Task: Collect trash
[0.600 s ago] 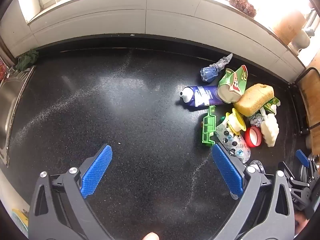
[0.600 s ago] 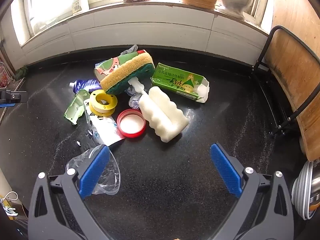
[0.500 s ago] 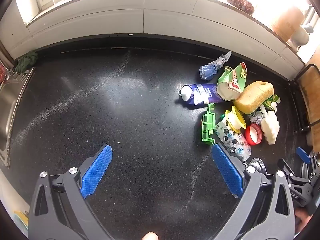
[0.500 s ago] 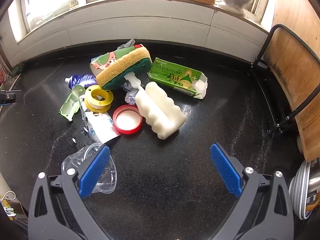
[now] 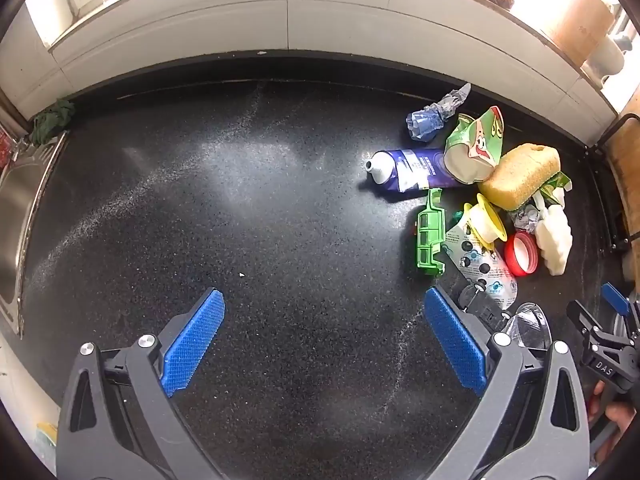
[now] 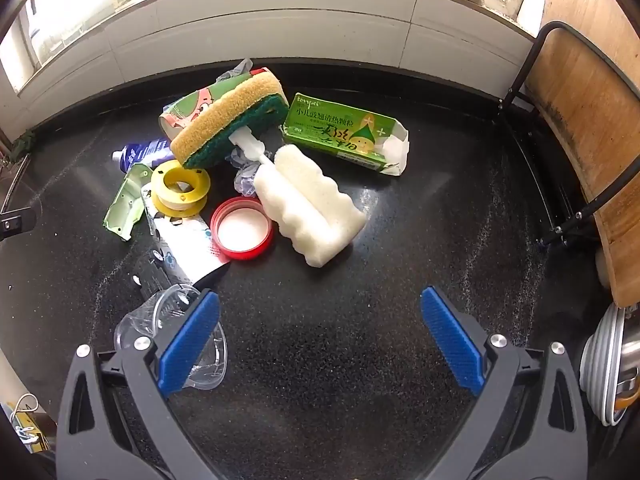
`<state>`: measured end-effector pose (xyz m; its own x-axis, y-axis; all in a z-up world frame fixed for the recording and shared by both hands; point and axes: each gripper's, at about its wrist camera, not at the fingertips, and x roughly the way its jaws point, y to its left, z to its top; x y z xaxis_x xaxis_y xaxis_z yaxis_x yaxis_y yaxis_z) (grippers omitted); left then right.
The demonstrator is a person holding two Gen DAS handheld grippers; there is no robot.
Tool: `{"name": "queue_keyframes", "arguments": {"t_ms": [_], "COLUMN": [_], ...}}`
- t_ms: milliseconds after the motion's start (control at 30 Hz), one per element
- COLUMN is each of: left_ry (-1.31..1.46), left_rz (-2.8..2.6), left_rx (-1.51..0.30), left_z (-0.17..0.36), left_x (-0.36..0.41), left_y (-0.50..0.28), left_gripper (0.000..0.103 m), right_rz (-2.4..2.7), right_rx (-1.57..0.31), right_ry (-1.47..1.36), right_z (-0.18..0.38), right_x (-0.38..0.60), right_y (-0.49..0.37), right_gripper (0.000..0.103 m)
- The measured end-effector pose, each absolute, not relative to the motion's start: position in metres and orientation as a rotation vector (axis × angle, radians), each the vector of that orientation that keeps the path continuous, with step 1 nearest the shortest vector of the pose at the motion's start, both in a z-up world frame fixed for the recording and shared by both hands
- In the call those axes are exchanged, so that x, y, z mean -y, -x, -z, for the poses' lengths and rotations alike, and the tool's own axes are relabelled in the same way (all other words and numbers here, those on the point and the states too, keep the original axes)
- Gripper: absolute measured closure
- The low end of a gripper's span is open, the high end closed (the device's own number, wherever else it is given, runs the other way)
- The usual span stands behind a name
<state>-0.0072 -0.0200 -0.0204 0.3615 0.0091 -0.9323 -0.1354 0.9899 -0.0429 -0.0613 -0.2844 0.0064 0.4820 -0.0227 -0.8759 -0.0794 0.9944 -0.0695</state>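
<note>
A heap of trash lies on the black counter (image 5: 248, 216): a blue tube (image 5: 408, 170), a green plastic piece (image 5: 430, 238), a yellow tape spool (image 6: 180, 188), a red lid (image 6: 242, 228), a white foam sponge (image 6: 310, 210), a yellow-green scrub sponge (image 6: 228, 118), a green carton (image 6: 344, 132), a printed pouch (image 6: 188, 248) and a clear plastic cup (image 6: 172, 320). My left gripper (image 5: 324, 338) hangs open over bare counter, left of the heap. My right gripper (image 6: 320, 338) is open just in front of the heap, its left finger over the clear cup.
A steel sink (image 5: 12, 216) borders the counter at the far left with a green rag (image 5: 50, 124) at its corner. A wooden board in a black rack (image 6: 580, 128) stands at the right, stacked metal dishes (image 6: 612, 364) below it. A white tiled wall runs behind.
In the right wrist view the heap has slid down and left, closer to the fingers. The left wrist view has barely shifted. Both grippers stay open.
</note>
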Motion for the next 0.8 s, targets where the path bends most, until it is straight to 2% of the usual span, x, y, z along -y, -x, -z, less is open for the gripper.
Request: {"name": "queue_keyframes", "arguments": {"t_ms": [800], "left_ry": [0.075], "left_rz": [-0.084], "left_rx": [-1.269], "left_z": [0.035], "left_x": [0.013], "left_y": [-0.001], "left_gripper": [0.005], "right_rz": [0.007], "right_rx": [-1.136], "right_ry": [0.063], "right_z": [0.011], "right_x": [0.3], "right_y": [0.058], "right_gripper": [0.006]}}
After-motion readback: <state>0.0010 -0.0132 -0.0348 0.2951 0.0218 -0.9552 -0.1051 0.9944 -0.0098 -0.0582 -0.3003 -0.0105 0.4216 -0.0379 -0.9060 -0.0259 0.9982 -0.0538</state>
